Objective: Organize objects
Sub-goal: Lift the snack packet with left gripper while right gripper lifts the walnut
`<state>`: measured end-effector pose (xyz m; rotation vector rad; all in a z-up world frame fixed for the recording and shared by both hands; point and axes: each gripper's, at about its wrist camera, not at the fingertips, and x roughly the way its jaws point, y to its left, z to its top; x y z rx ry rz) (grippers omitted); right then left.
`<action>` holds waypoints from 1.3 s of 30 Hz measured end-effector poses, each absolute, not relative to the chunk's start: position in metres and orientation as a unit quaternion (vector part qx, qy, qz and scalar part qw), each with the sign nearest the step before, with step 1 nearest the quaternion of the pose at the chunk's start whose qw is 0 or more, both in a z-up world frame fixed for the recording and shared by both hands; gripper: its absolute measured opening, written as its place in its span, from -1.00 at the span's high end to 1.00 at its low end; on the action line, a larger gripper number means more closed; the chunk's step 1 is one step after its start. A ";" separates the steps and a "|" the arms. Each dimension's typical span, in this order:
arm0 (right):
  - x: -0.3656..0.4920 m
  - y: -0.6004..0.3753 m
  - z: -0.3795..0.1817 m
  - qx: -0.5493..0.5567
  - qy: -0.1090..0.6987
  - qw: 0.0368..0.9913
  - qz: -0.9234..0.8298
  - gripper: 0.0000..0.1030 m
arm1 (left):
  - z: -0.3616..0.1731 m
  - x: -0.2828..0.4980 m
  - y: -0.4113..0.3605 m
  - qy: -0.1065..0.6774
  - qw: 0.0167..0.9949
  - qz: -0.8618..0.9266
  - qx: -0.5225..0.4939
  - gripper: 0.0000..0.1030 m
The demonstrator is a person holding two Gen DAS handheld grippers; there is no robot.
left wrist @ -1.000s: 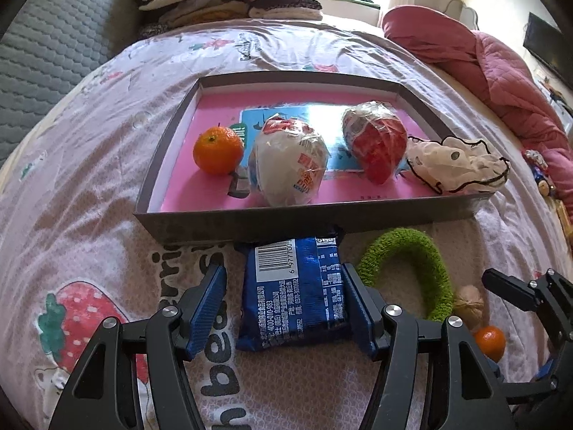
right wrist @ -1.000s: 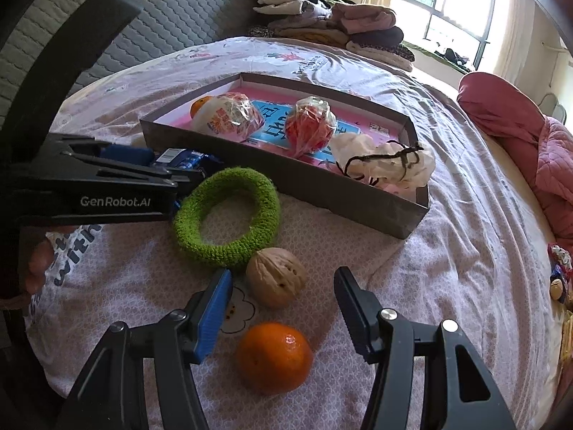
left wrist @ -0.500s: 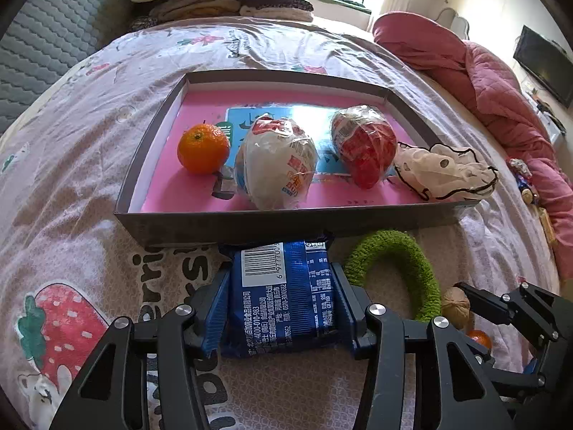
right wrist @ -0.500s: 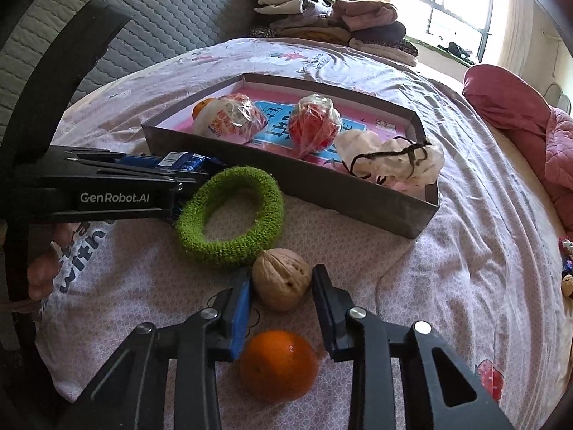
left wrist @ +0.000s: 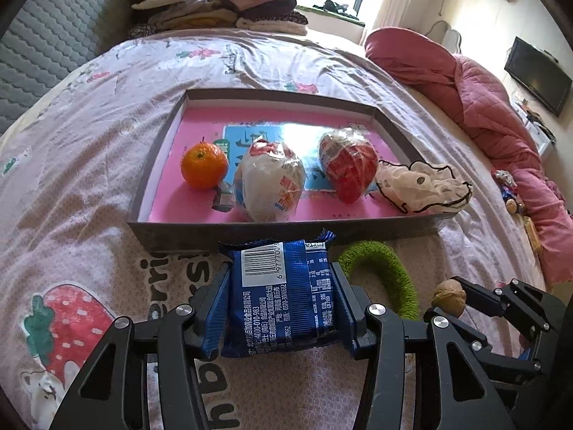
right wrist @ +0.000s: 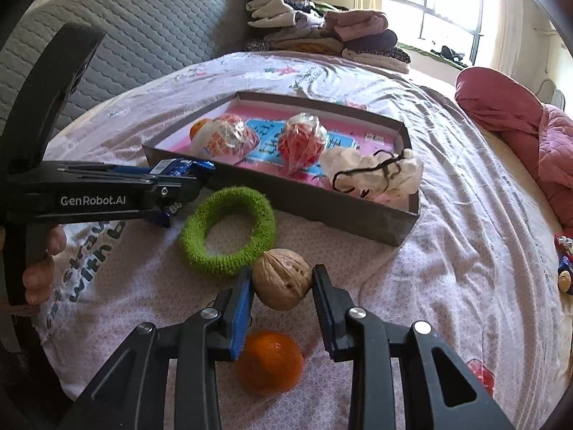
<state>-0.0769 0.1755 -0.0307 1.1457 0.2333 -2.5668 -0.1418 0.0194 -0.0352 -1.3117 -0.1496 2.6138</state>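
My left gripper [left wrist: 283, 301] is shut on a blue snack packet [left wrist: 283, 290] and holds it just above the bedsheet, in front of the grey tray [left wrist: 286, 229]. My right gripper [right wrist: 283, 286] is shut on a walnut [right wrist: 282, 278], lifted a little off the bed. The walnut also shows in the left wrist view [left wrist: 449, 297]. A green fuzzy ring [right wrist: 229, 231] lies between the two grippers. A loose orange [right wrist: 270, 362] lies under the right gripper. The tray holds an orange [left wrist: 204, 165], a white wrapped ball [left wrist: 274, 186], a red wrapped ball [left wrist: 349, 168] and a white cloth pouch [left wrist: 426, 188].
The tray has a pink floor [left wrist: 200, 122] and low walls. A pile of folded clothes [left wrist: 215, 7] lies at the bed's far end. A pink quilt [left wrist: 501, 114] is bunched on the right. A grey padded headboard [right wrist: 143, 36] stands at left. Small trinkets [right wrist: 564, 268] lie at the right edge.
Both grippers have closed: the left on the blue packet, the right on the walnut. Both objects are now raised slightly off the bed and nearer the tray.
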 end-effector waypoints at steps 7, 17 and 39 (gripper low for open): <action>-0.069 0.174 -0.014 0.365 0.078 0.172 -0.912 0.35 | -0.018 -0.131 0.017 -0.032 0.095 0.904 -0.417 -0.03; -0.062 0.173 -0.002 0.340 0.063 0.174 -0.922 0.35 | -0.009 -0.108 0.018 -0.015 0.090 0.911 -0.402 -0.03; -0.055 0.181 0.018 0.303 0.046 0.168 -0.937 0.35 | 0.022 -0.079 0.009 -0.012 0.082 0.930 -0.357 -0.03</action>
